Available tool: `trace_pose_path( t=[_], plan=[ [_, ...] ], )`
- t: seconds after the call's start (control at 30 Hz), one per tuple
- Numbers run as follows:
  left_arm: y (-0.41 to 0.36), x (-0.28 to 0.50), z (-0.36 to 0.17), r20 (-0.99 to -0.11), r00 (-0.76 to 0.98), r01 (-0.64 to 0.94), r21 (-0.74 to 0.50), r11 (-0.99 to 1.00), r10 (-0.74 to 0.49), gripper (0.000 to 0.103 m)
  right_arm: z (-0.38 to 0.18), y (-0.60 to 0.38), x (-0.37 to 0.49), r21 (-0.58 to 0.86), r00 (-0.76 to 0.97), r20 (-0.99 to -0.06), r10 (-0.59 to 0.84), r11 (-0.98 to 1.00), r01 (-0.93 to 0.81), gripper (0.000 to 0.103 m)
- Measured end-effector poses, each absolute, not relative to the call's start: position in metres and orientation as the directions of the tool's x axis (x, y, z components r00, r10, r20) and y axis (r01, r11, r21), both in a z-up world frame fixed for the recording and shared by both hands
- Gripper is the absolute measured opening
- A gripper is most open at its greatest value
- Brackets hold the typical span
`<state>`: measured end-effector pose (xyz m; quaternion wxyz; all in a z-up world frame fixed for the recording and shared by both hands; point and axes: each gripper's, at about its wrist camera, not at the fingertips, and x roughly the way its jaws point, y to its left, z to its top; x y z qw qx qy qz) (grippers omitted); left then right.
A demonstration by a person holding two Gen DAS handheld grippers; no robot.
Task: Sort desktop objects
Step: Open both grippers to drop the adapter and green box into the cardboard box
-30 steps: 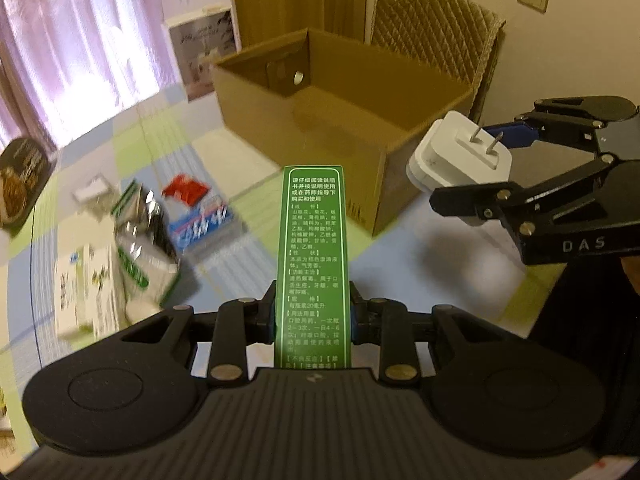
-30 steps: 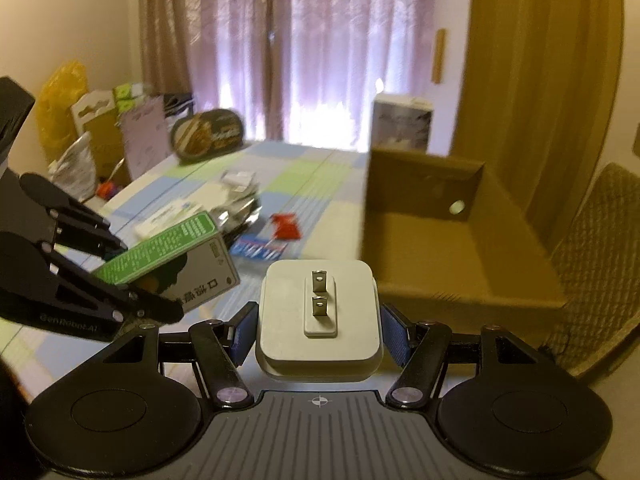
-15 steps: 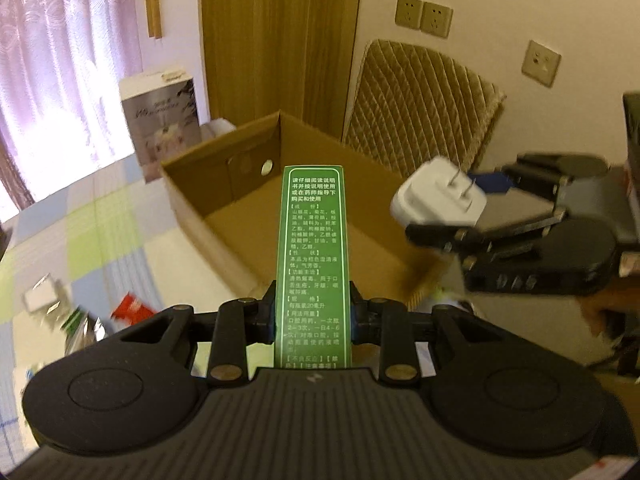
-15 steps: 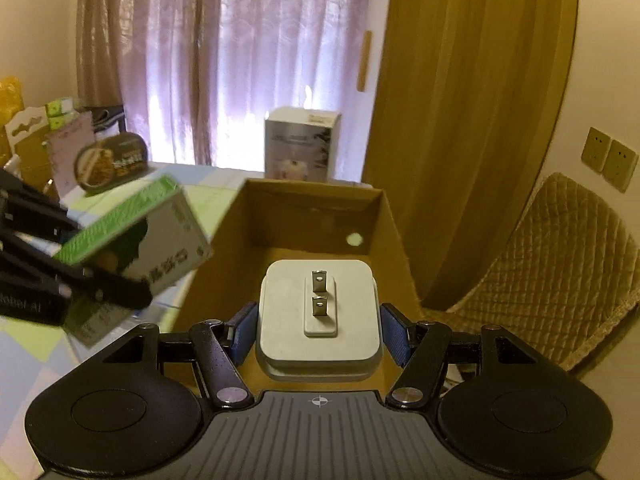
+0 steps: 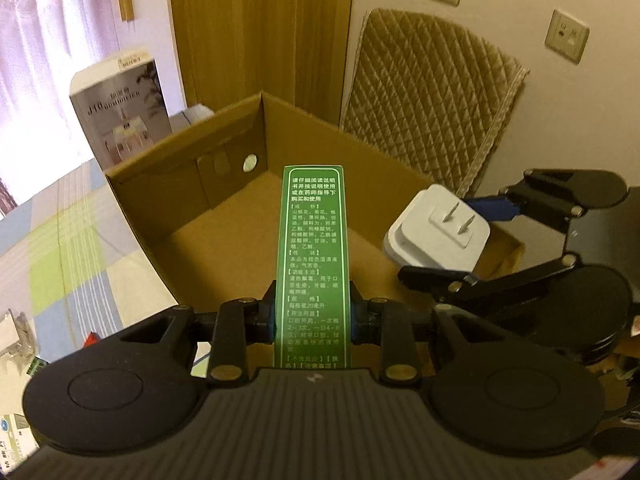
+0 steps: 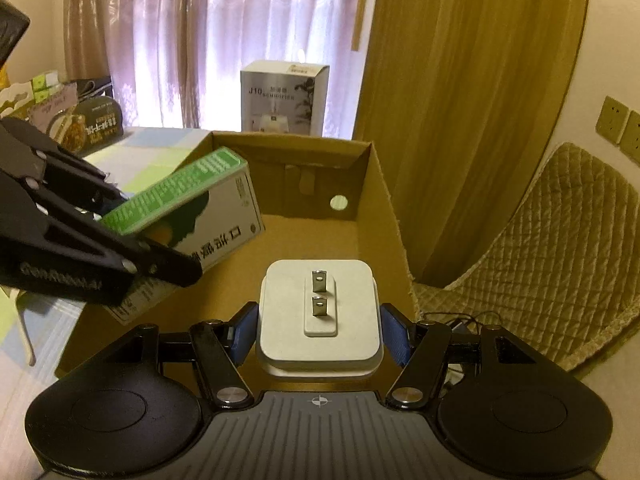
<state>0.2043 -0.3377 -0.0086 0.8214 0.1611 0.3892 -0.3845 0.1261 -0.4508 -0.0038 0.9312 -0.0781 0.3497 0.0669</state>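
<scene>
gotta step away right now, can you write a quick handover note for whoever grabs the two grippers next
Left gripper: shut on the green medicine box, held above the open cardboard box.
Right gripper: shut on the white plug adapter, prongs facing the camera, also over the cardboard box.
Done: both items are picked up and carried to the box; nothing shows on the visible part of the box floor.
Left: lower and release both inside, then go back for the packets lying on the checked tablecloth at the left.
</scene>
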Motion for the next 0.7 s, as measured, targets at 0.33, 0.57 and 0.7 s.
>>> trace_pose_path(
  t=[0.33, 0.57, 0.7],
  plan=[
    [-0.330, 0.198, -0.006, -0.740, 0.442, 0.751, -0.005, 0.661, -0.508, 0.030, -0.017, -0.455, 0.137, -0.073, 0.733, -0.676, 0.082, 0.981, -0.178, 0.062],
    [-0.298, 0.183, 0.019, -0.703, 0.489, 0.718, -0.012, 0.696, -0.516, 0.034, -0.015, -0.448, 0.138, -0.055, 0.731, -0.674, 0.106, 0.980, -0.192, 0.062],
    [-0.281, 0.177, 0.024, -0.699, 0.503, 0.700, -0.015, 0.714, -0.507, 0.037, -0.016, -0.445, 0.143, -0.027, 0.729, -0.672, 0.130, 0.980, -0.199, 0.068]
  ],
)
